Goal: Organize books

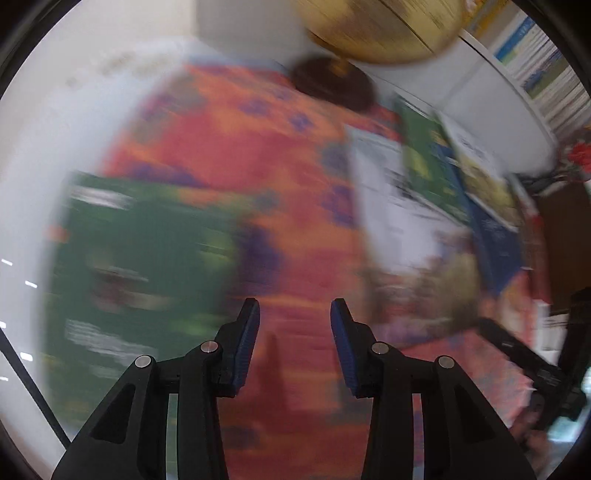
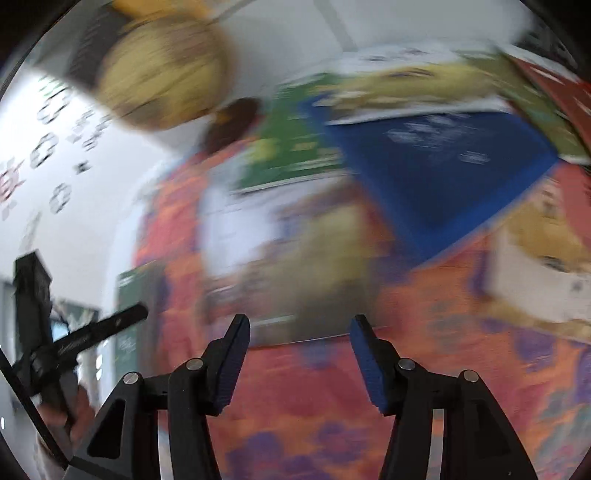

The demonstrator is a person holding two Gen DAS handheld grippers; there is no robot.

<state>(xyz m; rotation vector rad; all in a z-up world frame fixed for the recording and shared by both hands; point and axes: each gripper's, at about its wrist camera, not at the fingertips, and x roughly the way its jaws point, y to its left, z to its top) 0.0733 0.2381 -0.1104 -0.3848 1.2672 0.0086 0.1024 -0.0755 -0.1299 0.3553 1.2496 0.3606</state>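
The books lie on an orange and purple patterned cloth (image 1: 236,122) over the table, and we judge them thin, flat paperbacks: light, a bit floppy, with glossy covers that could slip, so we would take one by a free edge or the spine side, where the jaws can close over its thickness. In the fanned, overlapping pile we can count about five through the blur, among them a blue book (image 2: 443,166) and a white book (image 1: 391,206); one green book (image 1: 140,258) lies apart, on the other side of the cloth. The left gripper (image 1: 294,321) and the right gripper (image 2: 300,334) both stand spread above the cloth, nothing between the jaws. Behind, one golden globe (image 1: 384,26) stands on its dark base.
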